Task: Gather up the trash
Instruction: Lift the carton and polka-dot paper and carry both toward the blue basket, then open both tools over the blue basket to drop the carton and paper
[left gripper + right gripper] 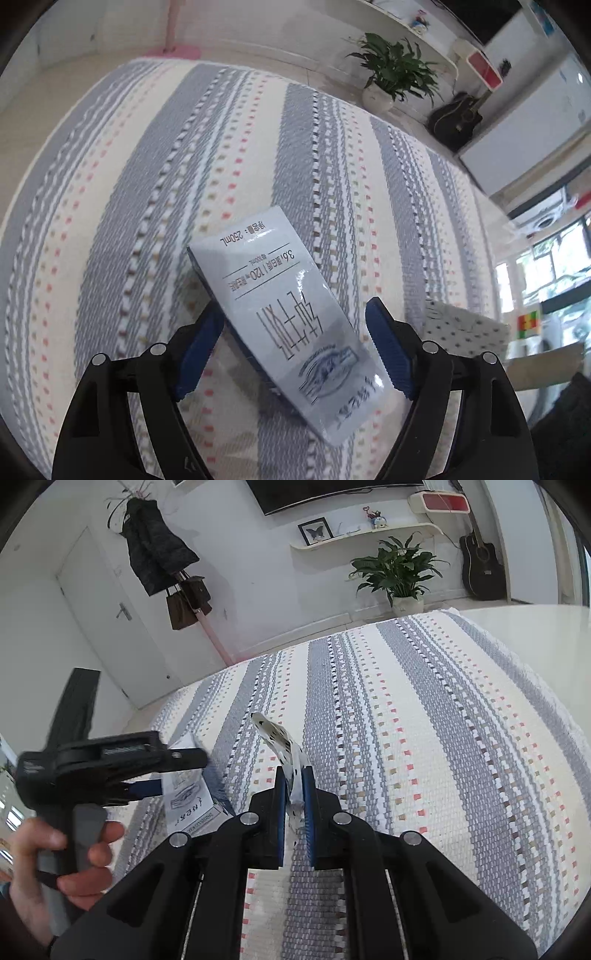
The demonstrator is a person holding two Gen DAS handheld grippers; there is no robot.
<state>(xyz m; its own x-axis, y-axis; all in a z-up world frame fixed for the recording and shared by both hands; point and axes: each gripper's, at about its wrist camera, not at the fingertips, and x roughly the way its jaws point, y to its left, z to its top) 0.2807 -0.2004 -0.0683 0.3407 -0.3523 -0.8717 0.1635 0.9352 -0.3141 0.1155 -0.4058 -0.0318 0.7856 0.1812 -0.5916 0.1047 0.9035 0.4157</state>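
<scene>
A pale blue 250 mL milk carton (284,314) lies tilted between the blue pads of my left gripper (295,325), above a striped rug (147,184). The left pad touches its side; the right pad stands just clear of it. The carton also shows in the right wrist view (186,797), with the left gripper (155,771) around it. My right gripper (294,775) is shut on a white wrapper with black spots (280,742), held above the rug (424,720). The same spotted wrapper shows at the right in the left wrist view (461,328).
A potted plant (400,572) and a black guitar (482,568) stand by the far wall. A coat rack with a dark coat and brown bags (159,550) stands beside a white door (122,627). Bare cream floor (535,635) lies beyond the rug's right edge.
</scene>
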